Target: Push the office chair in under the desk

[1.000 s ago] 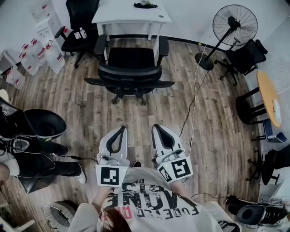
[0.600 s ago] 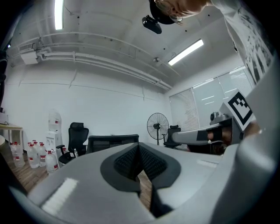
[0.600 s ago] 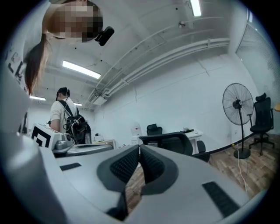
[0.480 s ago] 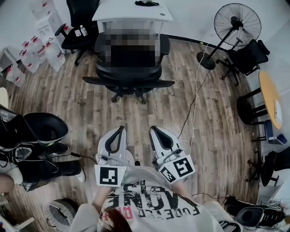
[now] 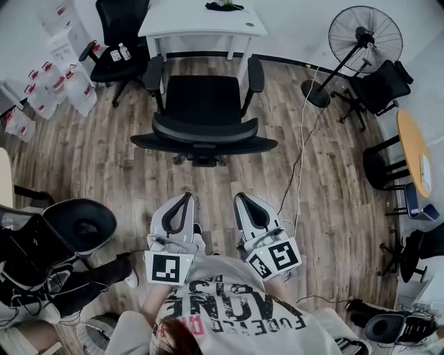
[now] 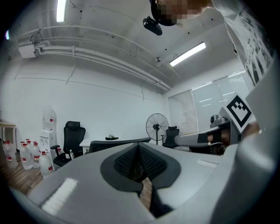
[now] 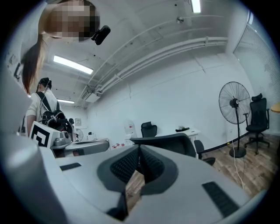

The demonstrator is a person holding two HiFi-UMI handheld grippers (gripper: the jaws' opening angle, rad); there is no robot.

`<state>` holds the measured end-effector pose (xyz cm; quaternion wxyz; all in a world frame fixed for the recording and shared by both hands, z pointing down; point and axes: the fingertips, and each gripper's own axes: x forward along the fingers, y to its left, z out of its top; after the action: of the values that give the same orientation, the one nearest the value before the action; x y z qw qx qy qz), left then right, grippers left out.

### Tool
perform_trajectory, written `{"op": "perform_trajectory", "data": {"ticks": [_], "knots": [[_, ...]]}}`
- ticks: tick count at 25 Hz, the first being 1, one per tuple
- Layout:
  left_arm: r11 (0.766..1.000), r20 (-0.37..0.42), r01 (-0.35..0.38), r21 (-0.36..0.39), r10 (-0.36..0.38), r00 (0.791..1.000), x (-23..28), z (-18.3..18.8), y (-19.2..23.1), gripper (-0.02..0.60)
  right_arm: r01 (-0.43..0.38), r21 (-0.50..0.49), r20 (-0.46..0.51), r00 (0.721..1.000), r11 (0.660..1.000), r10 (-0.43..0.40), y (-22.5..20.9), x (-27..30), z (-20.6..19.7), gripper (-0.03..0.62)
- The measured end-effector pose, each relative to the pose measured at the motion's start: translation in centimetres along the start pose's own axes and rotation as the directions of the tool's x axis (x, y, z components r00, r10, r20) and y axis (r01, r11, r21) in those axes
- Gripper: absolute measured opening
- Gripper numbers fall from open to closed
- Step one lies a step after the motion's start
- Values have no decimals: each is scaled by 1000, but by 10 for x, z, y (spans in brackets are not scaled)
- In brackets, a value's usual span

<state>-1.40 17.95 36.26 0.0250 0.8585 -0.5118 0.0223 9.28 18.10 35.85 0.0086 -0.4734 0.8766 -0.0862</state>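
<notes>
Across the upper middle of the head view, a black mesh office chair with armrests (image 5: 205, 114) stands on the wooden plank floor (image 5: 125, 166). Its seat faces a white rectangular desk (image 5: 201, 21) at the top of the frame and its curved backrest faces the person. The seat lies just short of the desktop edge, not under it. A small dark object (image 5: 222, 7) rests on the desk.

Below the chair, the left gripper (image 5: 186, 199) and the right gripper (image 5: 243, 199) sit side by side in the lower middle. Both point towards the backrest, with bare floor between them and the chair. In the left gripper view the left gripper's ribbed black pads (image 6: 131, 162) are pressed together with nothing between them. The right gripper view shows the same for the right gripper.

At the upper left, clear plastic water jugs with red caps (image 5: 62, 83) are grouped along the wall. Whether they are full cannot be made out. Beside them, a second black chair (image 5: 118, 38) carries two small bottles (image 5: 122, 52) on its seat. A black pedestal fan (image 5: 361, 31) stands at the upper right, with a white cable (image 5: 300, 149) trailing over the floor.
</notes>
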Motion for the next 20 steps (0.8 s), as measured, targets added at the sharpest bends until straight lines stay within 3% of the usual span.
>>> {"op": "perform_trajectory", "data": {"ticks": [11, 20], "knots": [[996, -7, 84, 1, -84, 996, 40, 5, 57, 11, 86, -7, 5, 996, 996, -86, 1, 66, 10, 17], [995, -12, 102, -5, -102, 995, 58, 1, 60, 11, 127, -7, 12, 992, 992, -127, -18, 73, 10, 17]]}}
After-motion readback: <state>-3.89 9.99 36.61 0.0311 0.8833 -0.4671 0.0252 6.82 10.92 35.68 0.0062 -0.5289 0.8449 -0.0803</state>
